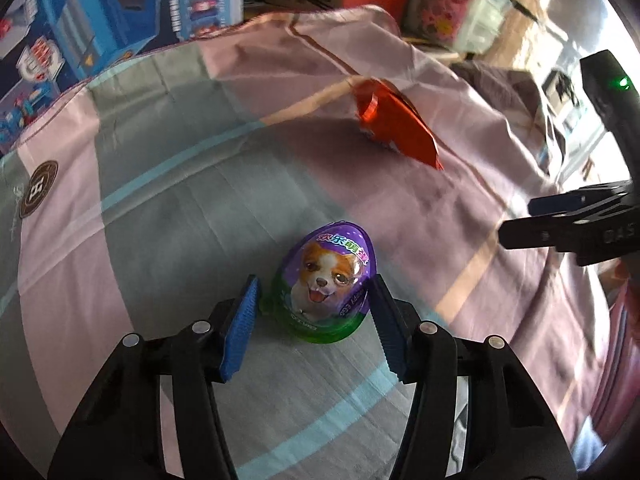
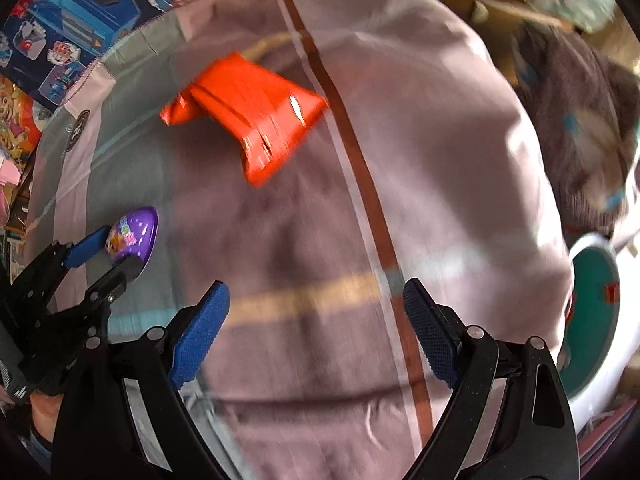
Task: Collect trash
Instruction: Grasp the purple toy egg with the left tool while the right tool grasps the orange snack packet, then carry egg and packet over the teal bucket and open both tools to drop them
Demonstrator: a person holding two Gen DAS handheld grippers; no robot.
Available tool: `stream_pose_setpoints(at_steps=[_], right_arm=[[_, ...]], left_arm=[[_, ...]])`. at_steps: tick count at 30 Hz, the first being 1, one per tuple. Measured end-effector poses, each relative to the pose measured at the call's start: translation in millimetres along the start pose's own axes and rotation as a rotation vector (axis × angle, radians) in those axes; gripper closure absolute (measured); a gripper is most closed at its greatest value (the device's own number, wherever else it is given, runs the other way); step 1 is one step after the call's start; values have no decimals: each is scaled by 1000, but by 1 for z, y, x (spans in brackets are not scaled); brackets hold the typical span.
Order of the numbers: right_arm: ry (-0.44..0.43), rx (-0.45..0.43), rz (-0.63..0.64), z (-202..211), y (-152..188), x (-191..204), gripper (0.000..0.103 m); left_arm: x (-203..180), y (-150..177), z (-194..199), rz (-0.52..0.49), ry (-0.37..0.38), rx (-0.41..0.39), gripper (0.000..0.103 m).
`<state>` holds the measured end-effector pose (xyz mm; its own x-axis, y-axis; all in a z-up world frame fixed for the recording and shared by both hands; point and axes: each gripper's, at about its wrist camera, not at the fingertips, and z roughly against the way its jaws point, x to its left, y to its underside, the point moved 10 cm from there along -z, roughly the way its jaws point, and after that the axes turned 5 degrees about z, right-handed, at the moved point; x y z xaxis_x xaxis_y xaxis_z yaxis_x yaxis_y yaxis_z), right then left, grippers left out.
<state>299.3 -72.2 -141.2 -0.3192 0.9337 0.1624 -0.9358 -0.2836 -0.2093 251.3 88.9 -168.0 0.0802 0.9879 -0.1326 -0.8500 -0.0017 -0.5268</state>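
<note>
Two pieces of trash are seen on a striped cloth (image 1: 168,208) of pink, grey and light-blue bands: a purple egg-shaped package (image 1: 326,284) printed with a puppy, and an orange wrapper (image 1: 394,124) lying farther off. The egg package is framed by the left tool (image 1: 316,300), whose blue pads (image 1: 240,328) are set on either side of it. The right-hand pad appears to meet the package's edge, while a narrow gap is left at the other, so no firm grip is shown. In the right wrist view the same egg package (image 2: 134,236) is seen at the left edge between the left tool's fingers. The right tool (image 2: 316,308) is held wide open above bare cloth, with nothing between its pads (image 2: 202,332); the orange wrapper (image 2: 252,120) lies ahead of it, well apart. Blue printed boxes (image 1: 100,12) are seen beyond the cloth's far edge. A round white-rimmed object with a teal inside (image 2: 596,312) is seen at the right edge of that view, partly cut off.
</note>
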Motion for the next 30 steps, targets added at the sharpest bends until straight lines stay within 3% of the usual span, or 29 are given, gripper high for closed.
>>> stream_pose_setpoints(at_steps=[10,14,16,17,21,30], right_arm=[[36,-69,170,-20,-76,31,18],[85,-95,212,-27,-87,31,20],[88,-97,227,-31,-88,31,44],[92,-93,234,-33,-89,32,79],[81,-109,230,-27,-86,32,82],[-32,-144,132,12,-57,15,84]], left_arm=[[24,-26,8,100,-10,-27,47],[27,-25,4,101,-14,-9,47],[29,-24,2,100,-22,0,47],[30,-24,1,104,-23,4,47],[29,-26,3,108,-25,3,47],[3,-31,19,69,-20,-6,47]])
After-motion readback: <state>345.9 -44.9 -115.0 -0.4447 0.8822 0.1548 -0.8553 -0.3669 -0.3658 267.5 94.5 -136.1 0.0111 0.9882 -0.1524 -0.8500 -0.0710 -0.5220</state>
